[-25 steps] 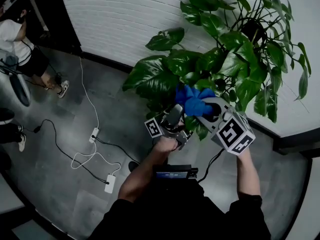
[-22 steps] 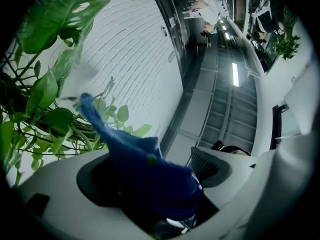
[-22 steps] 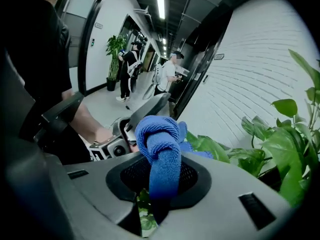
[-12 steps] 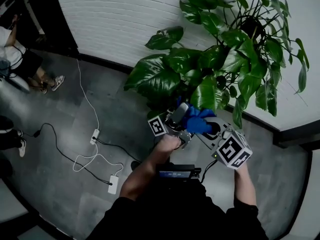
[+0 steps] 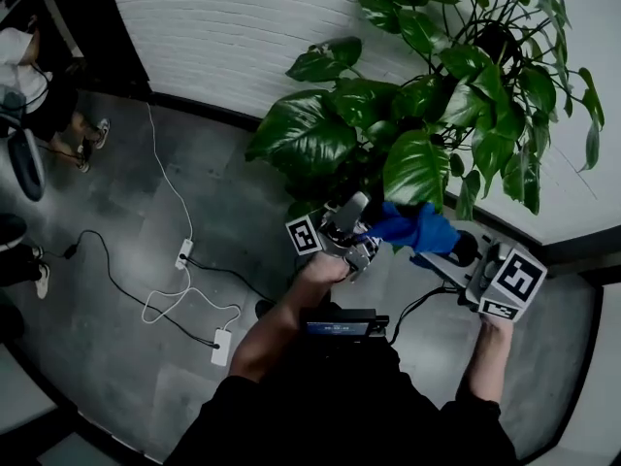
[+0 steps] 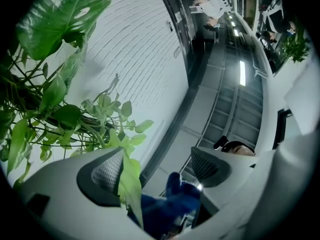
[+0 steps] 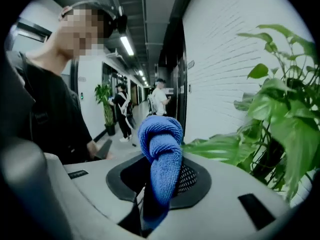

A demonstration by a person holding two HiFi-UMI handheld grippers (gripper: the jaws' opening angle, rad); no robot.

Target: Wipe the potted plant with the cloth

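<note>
Plant (image 5: 427, 95) leaves are big and green, and the plant stands in front of a white brick wall (image 5: 223, 27). The blue cloth (image 5: 412, 226) is now just under the plant's lowest big leaf (image 5: 415, 168). A second ago it was up among the leaves. The right gripper (image 5: 441, 246) has pulled back and down from the plant. Its jaws are pinching the cloth tight, and a rolled lump of cloth sticks out past them. The left gripper (image 5: 351, 223) is just beside the cloth, at the plant's low edge. Its jaws are spread wide. A thin leaf (image 6: 131, 184) stands between them, up against one pad, but nothing squeezes it. I think one wipe along a leaf is over, because the cloth has slid off the leaves. The plant has many more leaves higher up, so the job looks far from done. The next wipe would need the cloth lifted back up onto a leaf.
</note>
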